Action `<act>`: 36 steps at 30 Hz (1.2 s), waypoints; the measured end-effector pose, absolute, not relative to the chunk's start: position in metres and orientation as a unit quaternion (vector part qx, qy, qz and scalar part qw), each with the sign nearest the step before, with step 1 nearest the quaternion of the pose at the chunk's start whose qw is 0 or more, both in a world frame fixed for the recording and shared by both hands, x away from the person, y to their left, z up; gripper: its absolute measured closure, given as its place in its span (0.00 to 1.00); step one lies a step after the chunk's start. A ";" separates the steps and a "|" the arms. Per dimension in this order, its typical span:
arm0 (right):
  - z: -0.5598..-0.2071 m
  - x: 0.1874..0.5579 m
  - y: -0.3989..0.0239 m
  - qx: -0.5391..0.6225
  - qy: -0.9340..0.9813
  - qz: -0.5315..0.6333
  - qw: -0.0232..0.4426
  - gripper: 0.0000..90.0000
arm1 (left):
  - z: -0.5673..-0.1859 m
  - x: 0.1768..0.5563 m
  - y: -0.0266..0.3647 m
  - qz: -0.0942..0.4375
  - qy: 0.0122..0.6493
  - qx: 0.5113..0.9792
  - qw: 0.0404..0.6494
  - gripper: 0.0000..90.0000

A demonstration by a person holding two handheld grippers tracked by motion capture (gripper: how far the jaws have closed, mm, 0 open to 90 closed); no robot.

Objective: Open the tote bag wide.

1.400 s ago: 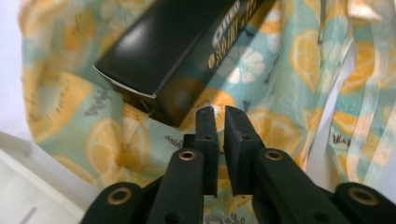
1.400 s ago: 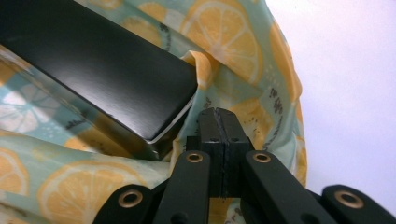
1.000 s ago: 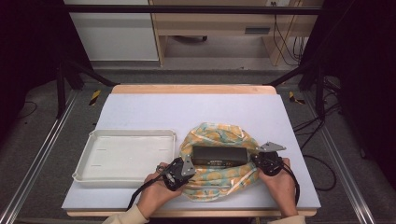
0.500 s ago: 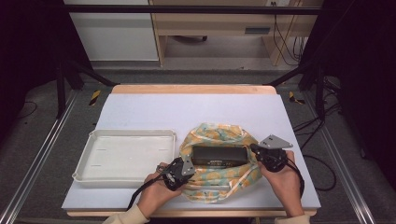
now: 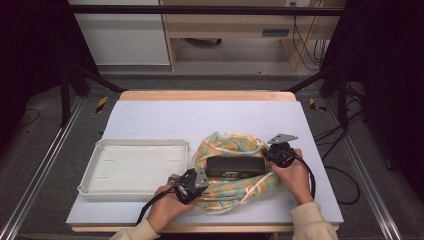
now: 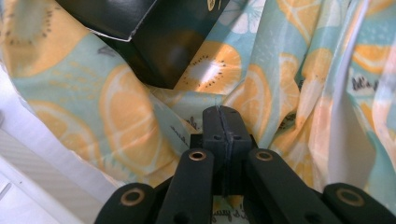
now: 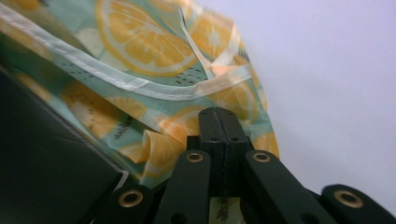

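Since both ur grippers, left [image 5: 186,184] n right [image 5: 278,155], are pinched shut on just thin cloth [image 5: 227,192] bunched round the box [image 5: 236,166] mid-table, a hard tug prob slips the fabric or tips it out.

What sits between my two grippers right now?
In the high view, the black box lies between the left gripper and right gripper, resting on the citrus-print cloth bunched around it.

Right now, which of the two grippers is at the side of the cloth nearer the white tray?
The left gripper, jaws shut at the fruit-print cloth's near-left edge, beside the white tray. The right gripper sits at the cloth's opposite side.
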State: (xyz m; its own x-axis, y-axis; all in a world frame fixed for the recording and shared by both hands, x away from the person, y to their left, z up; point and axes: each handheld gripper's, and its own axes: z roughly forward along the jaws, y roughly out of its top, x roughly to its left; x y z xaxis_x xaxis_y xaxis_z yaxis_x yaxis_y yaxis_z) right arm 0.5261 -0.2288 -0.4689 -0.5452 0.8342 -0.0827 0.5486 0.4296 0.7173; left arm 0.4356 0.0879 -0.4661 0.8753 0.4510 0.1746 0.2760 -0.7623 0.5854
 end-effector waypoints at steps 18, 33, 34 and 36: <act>-0.433 0.430 -0.220 0.389 0.791 0.396 0.258 1.00 | -0.466 0.436 0.087 0.150 0.197 0.926 0.284 1.00; -0.476 0.422 -0.206 0.376 0.849 0.312 0.200 1.00 | -0.463 0.436 0.089 0.146 0.200 0.923 0.295 1.00; -0.476 0.421 -0.206 0.376 0.849 0.313 0.201 1.00 | -0.462 0.436 0.089 0.146 0.201 0.922 0.297 1.00; -0.473 0.420 -0.206 0.375 0.846 0.320 0.201 1.00 | -0.459 0.435 0.090 0.145 0.201 0.921 0.302 1.00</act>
State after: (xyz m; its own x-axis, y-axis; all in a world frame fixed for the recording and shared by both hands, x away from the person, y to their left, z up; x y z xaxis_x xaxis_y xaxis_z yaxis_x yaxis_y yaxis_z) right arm 0.4202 -0.2062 -0.4732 -0.6376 0.7640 -0.0989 0.5069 0.5127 0.6930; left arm 0.4354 0.0900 -0.4594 0.8777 0.4568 0.1447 0.2820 -0.7366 0.6148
